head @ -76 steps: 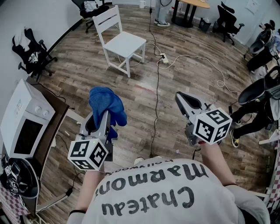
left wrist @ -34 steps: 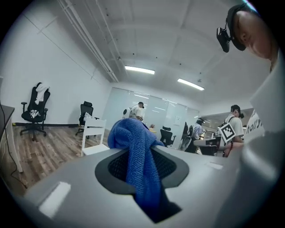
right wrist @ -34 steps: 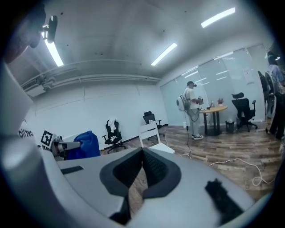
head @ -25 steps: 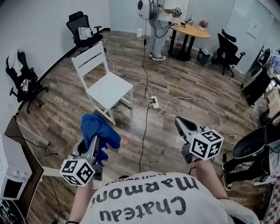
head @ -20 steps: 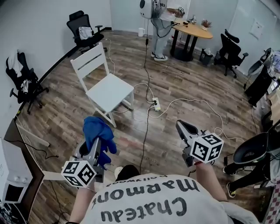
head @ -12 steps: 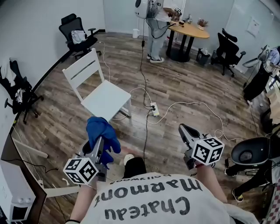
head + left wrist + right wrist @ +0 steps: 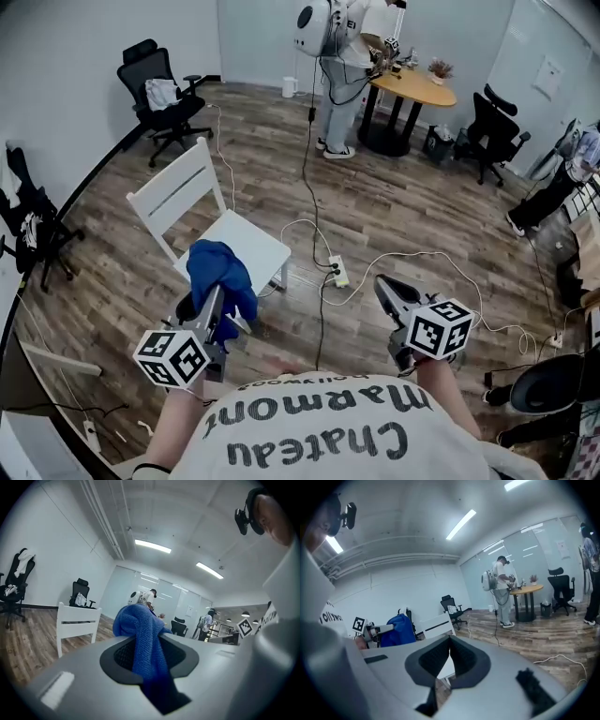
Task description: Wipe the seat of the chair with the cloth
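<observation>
Left gripper point(image 7: 212, 302): jaws clamped on blue cloth point(image 7: 221, 272), which bunches above tips. Cloth held in air at near corner of white chair point(image 7: 178, 192), short of seat point(image 7: 253, 249). Right gripper point(image 7: 388, 292): jaws together, nothing between, well right of chair over wood floor point(image 7: 403, 206). Power strip point(image 7: 339, 273) on floor beside chair.

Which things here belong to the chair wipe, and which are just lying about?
Job: blue terry cloth, clamped in left gripper; white wooden slat-back chair.
Lying about: white power strip; black office chair; round wooden table.
</observation>
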A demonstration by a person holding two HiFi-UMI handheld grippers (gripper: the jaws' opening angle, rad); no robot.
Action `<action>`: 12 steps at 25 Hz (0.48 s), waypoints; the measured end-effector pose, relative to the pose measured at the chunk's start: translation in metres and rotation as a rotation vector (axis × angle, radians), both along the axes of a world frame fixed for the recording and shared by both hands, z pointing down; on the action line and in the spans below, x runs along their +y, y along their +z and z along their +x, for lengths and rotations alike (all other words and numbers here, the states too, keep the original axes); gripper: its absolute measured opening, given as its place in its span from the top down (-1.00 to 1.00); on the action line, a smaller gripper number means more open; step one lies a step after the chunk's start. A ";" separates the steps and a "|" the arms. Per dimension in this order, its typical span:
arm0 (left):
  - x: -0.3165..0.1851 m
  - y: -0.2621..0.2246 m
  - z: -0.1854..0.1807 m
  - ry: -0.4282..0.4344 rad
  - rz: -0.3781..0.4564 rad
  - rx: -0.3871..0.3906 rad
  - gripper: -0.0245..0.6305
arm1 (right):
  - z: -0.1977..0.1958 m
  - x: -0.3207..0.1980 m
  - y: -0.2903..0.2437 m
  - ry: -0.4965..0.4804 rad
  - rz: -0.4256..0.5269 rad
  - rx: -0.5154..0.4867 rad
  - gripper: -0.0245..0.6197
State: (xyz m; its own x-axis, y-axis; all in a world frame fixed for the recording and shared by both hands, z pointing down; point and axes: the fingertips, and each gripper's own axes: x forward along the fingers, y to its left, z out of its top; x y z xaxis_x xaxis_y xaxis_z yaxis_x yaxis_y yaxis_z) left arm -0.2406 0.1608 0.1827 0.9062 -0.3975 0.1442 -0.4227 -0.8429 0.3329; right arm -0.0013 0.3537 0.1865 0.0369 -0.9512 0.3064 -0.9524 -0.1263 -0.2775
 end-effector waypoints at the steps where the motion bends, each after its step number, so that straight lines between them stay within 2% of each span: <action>1: -0.016 0.002 0.003 -0.006 -0.009 -0.002 0.60 | 0.001 -0.016 0.003 -0.007 -0.008 0.000 0.88; 6: -0.075 0.003 0.015 -0.041 -0.014 0.011 0.59 | 0.013 -0.062 0.012 -0.010 -0.054 0.027 0.88; 9: -0.095 0.004 0.016 -0.064 -0.010 0.037 0.59 | 0.025 -0.080 0.019 -0.003 -0.082 0.019 0.88; 12: -0.105 0.020 0.013 -0.082 -0.049 0.016 0.59 | 0.033 -0.104 0.025 -0.033 -0.099 -0.002 0.88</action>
State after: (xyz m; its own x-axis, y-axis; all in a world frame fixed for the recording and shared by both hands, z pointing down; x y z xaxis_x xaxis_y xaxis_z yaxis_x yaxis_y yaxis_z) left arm -0.2277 0.0554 0.2029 0.8734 -0.4630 0.1511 -0.4838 -0.7884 0.3799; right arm 0.0313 0.2492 0.2119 0.0052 -0.9170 0.3988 -0.9559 -0.1217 -0.2674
